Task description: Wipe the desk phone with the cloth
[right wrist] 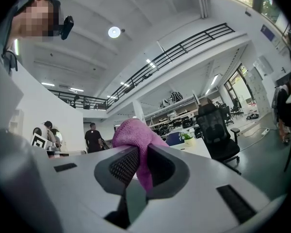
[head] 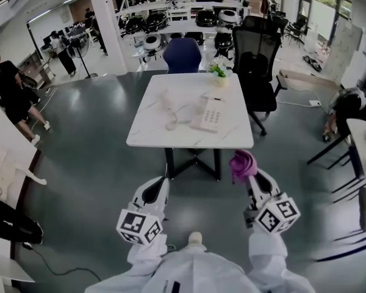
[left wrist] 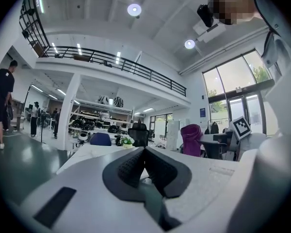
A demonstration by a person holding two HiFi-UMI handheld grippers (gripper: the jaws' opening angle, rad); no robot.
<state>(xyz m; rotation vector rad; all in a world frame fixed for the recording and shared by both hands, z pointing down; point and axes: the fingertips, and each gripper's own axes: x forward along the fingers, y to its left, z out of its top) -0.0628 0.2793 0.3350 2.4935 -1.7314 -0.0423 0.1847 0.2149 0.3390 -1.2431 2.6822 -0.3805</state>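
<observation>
Left tongs (head: 151,192) hang in front of the desk (head: 147,133), off the left part of its near edge, pressed together with nothing between them. I see the right tongs (head: 249,174) off the desk's near right corner, pinching the purple cloth (head: 242,163), which bunches above their tips. On the desk, right of its middle, lies the desk phone (head: 210,115), its handset (head: 168,101) off the base, nearer the desk's left side.

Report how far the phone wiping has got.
Done: the right gripper is shut on the purple cloth. In hand: the approach, with it and the left gripper, shut and empty, held short of the table. Left: all the wiping; the cloth is not yet on the desk phone.
</observation>
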